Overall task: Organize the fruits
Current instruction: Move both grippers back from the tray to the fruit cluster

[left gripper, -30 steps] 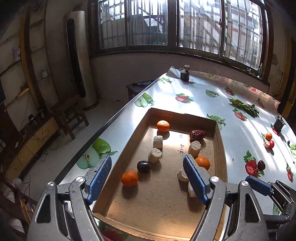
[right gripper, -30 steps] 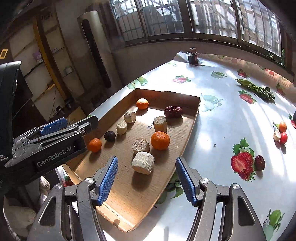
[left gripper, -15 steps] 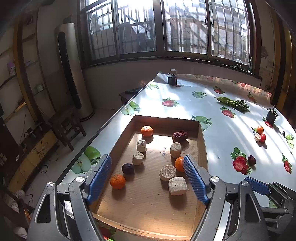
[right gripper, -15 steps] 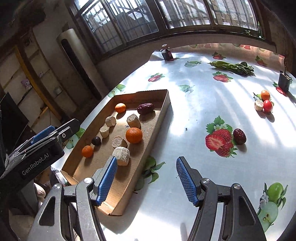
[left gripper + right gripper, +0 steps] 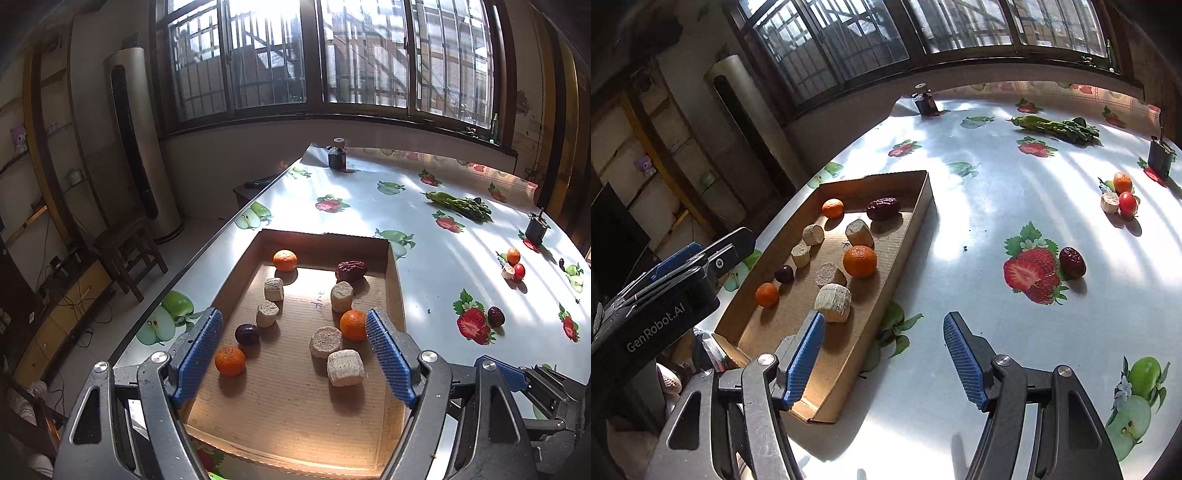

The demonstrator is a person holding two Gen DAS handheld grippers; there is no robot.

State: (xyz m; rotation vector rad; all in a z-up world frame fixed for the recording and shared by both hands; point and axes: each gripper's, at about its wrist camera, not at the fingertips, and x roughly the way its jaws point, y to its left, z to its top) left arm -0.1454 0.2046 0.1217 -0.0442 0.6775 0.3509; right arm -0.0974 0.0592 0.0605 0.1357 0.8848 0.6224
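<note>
A shallow cardboard tray (image 5: 392,280) (image 5: 916,221) holds three oranges, a red date (image 5: 351,269), a dark plum (image 5: 246,334) and several beige cut chunks. My left gripper (image 5: 295,350) is open and empty, held above the tray's near end. My right gripper (image 5: 882,354) is open and empty over the tray's near right corner. On the tablecloth to the right lie a loose dark date (image 5: 1072,263) and a small cluster of an orange (image 5: 1122,182), a red tomato (image 5: 1127,204) and a beige chunk (image 5: 1109,202).
The table (image 5: 979,206) has a fruit-print cloth; its left edge runs beside the tray. Green vegetables (image 5: 1056,127) lie at the back. A dark cylinder (image 5: 925,103) stands at the far corner and a small dark box (image 5: 1160,157) at far right. A stool (image 5: 125,251) stands on the floor left.
Both grippers have pulled back and risen, so the tray looks farther away. The right gripper has swung right, toward the open tablecloth. Both stay open.
</note>
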